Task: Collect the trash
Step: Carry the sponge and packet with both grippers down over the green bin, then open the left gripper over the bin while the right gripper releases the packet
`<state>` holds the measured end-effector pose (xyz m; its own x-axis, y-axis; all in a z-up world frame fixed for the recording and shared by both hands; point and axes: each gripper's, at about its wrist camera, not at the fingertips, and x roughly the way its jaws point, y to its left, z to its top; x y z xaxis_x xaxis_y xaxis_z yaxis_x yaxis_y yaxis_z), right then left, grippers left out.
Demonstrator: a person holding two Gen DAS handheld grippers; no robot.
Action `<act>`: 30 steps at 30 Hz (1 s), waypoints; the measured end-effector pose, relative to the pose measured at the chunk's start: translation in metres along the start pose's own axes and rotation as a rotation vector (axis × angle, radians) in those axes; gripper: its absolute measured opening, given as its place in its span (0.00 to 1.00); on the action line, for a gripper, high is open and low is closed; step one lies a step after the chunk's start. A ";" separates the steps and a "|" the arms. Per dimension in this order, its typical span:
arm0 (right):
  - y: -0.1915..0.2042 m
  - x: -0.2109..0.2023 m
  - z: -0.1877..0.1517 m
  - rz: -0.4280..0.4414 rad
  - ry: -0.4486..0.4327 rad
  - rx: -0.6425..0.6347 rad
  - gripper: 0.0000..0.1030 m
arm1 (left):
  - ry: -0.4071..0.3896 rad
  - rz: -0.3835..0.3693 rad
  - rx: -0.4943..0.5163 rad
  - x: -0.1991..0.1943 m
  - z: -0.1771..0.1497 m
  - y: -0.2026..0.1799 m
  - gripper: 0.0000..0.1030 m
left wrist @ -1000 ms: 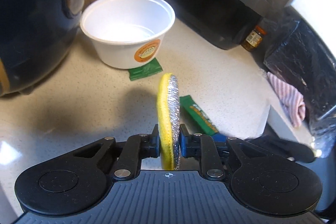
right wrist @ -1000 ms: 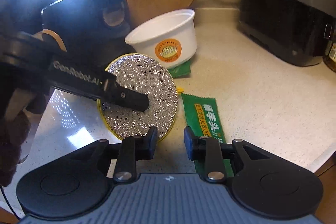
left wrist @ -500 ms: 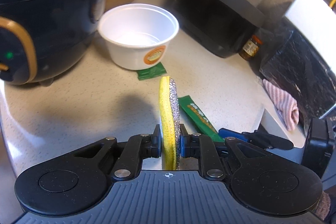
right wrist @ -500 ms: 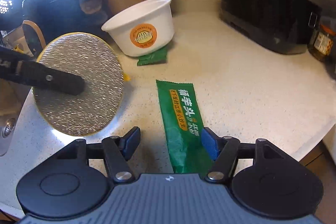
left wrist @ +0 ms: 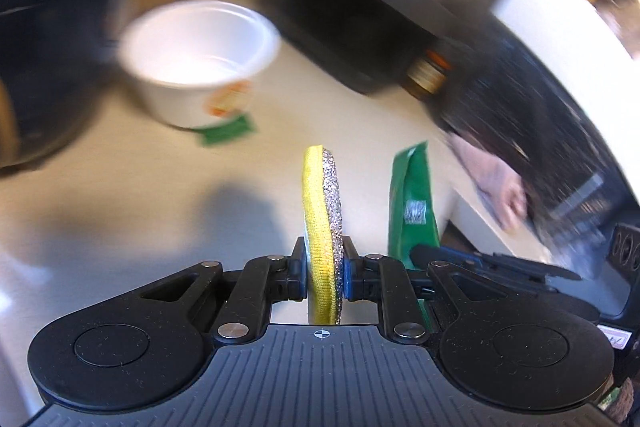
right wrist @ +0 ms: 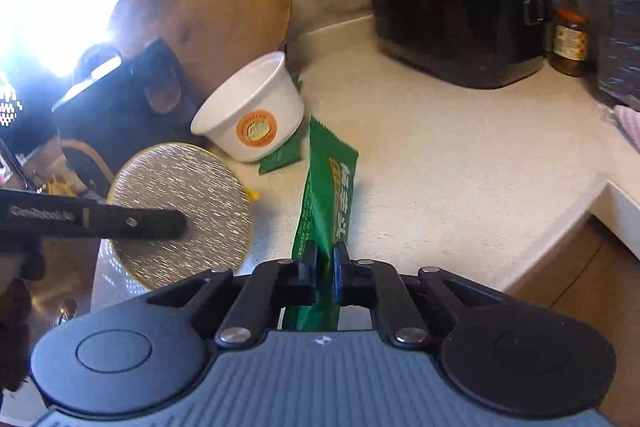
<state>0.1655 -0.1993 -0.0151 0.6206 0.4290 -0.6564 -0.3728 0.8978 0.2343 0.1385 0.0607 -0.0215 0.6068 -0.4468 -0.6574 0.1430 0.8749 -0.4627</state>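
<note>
Left gripper (left wrist: 325,269) was pinched on a round scouring pad (left wrist: 323,227), yellow on one face and silver on the other, held edge-up above the countertop (left wrist: 120,211). Right gripper (right wrist: 324,267) was pressed together on the lower part of a long green wrapper (right wrist: 326,195); the wrapper stood up from the jaws, its upper end leaning toward the white cup (right wrist: 256,115). The cup appeared tilted in the right wrist view, orange label facing the camera. A second, smaller green wrapper (right wrist: 280,157) lay on the counter, partly under the cup's base. Behind the cup a round wooden board (right wrist: 208,3) leaned on the wall; a dark appliance (right wrist: 460,15) and a jar (right wrist: 568,41) stood at the back. Left wrist view was motion-blurred.
</note>
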 end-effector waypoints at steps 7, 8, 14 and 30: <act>-0.046 -0.057 -0.038 -0.137 -0.035 0.156 0.07 | 0.200 -0.172 0.173 0.054 -0.016 -0.064 0.19; -0.054 -0.062 -0.047 -0.167 -0.032 0.186 0.07 | 0.241 -0.189 0.196 0.065 -0.022 -0.073 0.19; -0.111 -0.079 -0.107 -0.307 0.041 0.383 0.06 | 0.473 -0.214 0.244 0.144 -0.072 -0.113 0.19; -0.229 -0.008 -0.265 -0.266 0.319 0.777 0.06 | 0.701 0.035 0.101 0.276 -0.177 -0.086 0.23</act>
<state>0.0632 -0.4350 -0.2535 0.3542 0.2525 -0.9004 0.4034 0.8274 0.3907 0.1557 -0.1714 -0.2685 -0.0291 -0.4031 -0.9147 0.2247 0.8890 -0.3989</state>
